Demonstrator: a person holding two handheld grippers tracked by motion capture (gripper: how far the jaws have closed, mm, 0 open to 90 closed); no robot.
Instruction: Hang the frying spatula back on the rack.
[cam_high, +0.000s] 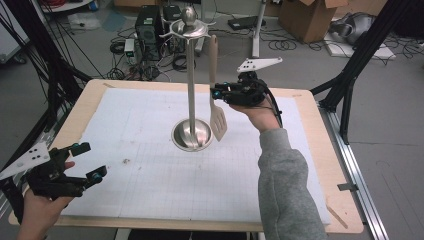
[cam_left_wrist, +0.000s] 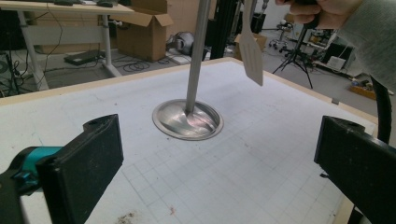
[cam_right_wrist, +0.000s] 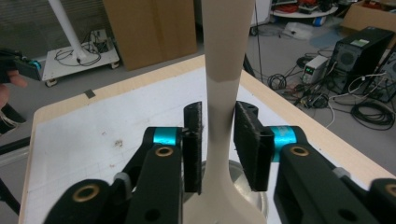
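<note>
The spatula (cam_high: 216, 100) hangs in the middle of the high view, just right of the tall metal pole of the rack (cam_high: 191, 80). Its flat slotted end points down, above the right rim of the rack's round base on the bench (cam_high: 150, 170). The top of its handle is up by the hooks at the top of the rack. The right gripper (cam_high: 218, 93) comes in from the right and has its jaws on both sides of the handle. In the right gripper view the gripper (cam_right_wrist: 218, 140) pinches the handle, with the pads close on each side. The left gripper (cam_high: 89, 161) sits at the lower left of the frame, jaws spread wide, holding nothing.
</note>
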